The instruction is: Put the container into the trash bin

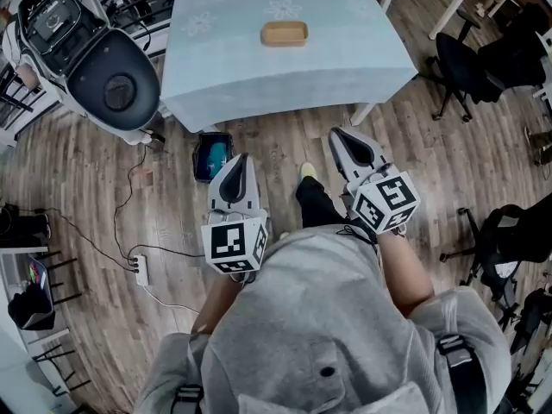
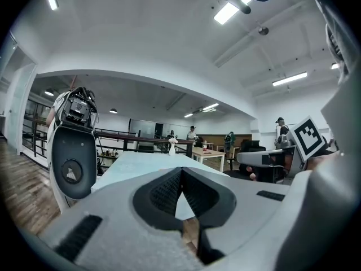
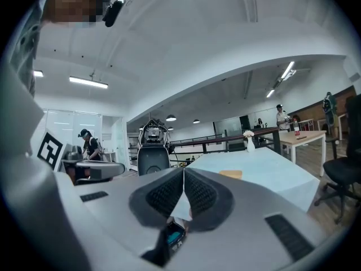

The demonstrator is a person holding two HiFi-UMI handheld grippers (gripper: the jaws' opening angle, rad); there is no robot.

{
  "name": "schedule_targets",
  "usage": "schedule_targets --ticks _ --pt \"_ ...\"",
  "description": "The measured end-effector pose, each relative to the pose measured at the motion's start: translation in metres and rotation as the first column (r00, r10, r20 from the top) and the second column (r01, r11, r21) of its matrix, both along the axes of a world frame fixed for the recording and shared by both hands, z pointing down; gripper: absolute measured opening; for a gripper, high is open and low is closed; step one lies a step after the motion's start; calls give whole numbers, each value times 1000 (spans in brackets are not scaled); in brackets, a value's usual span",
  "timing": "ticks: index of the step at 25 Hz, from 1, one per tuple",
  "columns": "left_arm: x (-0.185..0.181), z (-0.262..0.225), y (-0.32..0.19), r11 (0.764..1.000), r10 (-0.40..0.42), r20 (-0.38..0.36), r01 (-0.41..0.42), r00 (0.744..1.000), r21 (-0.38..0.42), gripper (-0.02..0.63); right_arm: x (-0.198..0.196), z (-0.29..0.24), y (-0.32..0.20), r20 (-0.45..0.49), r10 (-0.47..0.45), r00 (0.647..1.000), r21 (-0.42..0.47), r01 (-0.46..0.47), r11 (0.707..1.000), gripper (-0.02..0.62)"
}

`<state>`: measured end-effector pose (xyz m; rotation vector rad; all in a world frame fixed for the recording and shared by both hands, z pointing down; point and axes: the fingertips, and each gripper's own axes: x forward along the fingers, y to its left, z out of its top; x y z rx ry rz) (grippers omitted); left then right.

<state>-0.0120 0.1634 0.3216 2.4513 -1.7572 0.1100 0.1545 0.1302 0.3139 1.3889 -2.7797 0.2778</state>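
Well left of the left gripper (image 1: 237,167), a bulky white machine with a dark round panel (image 1: 112,80). Nearer, on the wood-plank floor (image 1: 78,171), a white power strip with trailing black cables (image 1: 141,270), likely to snag a foot. Just ahead-left of that gripper, itself pressed shut on nothing, the small dark trash bin with a blue liner (image 1: 212,155), low by the table leg: easy to kick, or to miss when dropping from above. Well ahead, between both grippers, the shallow tan rectangular container (image 1: 285,33), untouched on the pale blue tablecloth (image 1: 345,67). Smooth cloth and a low rim, so probably prone to skid away under a pinch. Right gripper (image 1: 345,142) likewise closed and empty. Further right, black office chairs (image 1: 466,67).
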Motion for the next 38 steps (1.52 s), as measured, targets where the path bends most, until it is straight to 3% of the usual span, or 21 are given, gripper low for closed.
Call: schedule_targets --ticks 26,38 --pt "37 37 -174 993 34 57 -27 998 -117 19 29 47 -177 -35 4 999 -122 -8 992 29" --pt "44 38 -230 989 15 69 -5 997 -145 20 33 54 -231 -70 -20 997 -115 11 993 29"
